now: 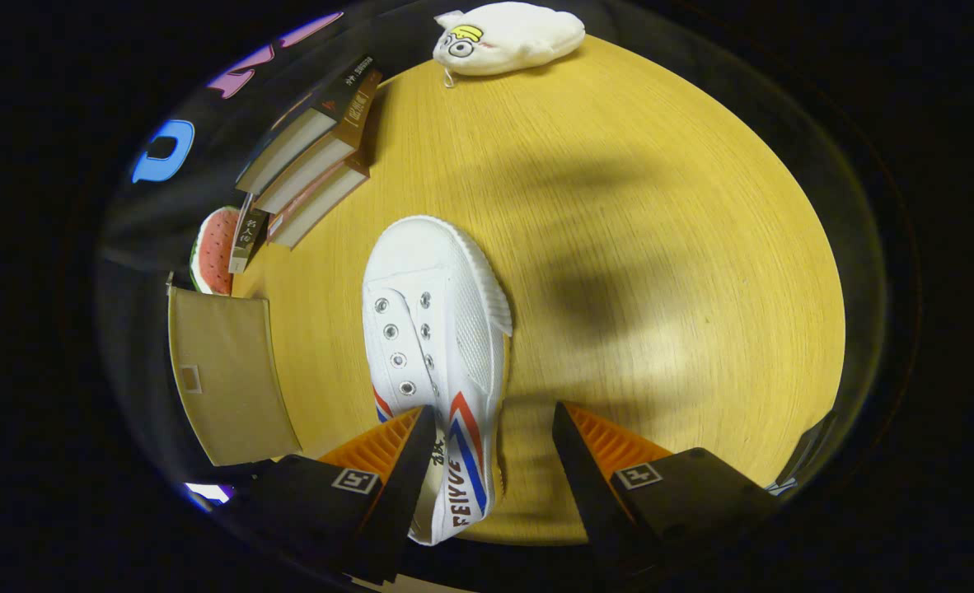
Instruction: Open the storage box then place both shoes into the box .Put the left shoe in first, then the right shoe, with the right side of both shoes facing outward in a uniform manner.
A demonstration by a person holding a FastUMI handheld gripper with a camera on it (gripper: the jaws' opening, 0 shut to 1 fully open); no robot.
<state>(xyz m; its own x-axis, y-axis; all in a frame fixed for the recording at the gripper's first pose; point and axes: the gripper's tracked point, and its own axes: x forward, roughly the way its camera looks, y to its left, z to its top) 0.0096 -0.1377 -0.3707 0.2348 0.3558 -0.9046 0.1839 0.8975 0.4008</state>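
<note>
Gripper view: gripper (pixel 494 428) spread wide over wooden table (pixel 660 247), gripping nothing. White canvas sneaker (pixel 437 346) flat on tabletop, heel between fingers and nearer one of them, toe pointing away. Beige storage box (pixel 227 379) beside sneaker; stacked books (pixel 314 156) beyond box.

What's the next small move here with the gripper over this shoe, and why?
Probably lower a little and close. The gripper is open, its fingers straddling the heel end of the white canvas shoe on the wooden table: one finger overlaps the shoe's opening, the other stands clear beside its striped side. Whether they are low enough to bite, I cannot tell.
</note>
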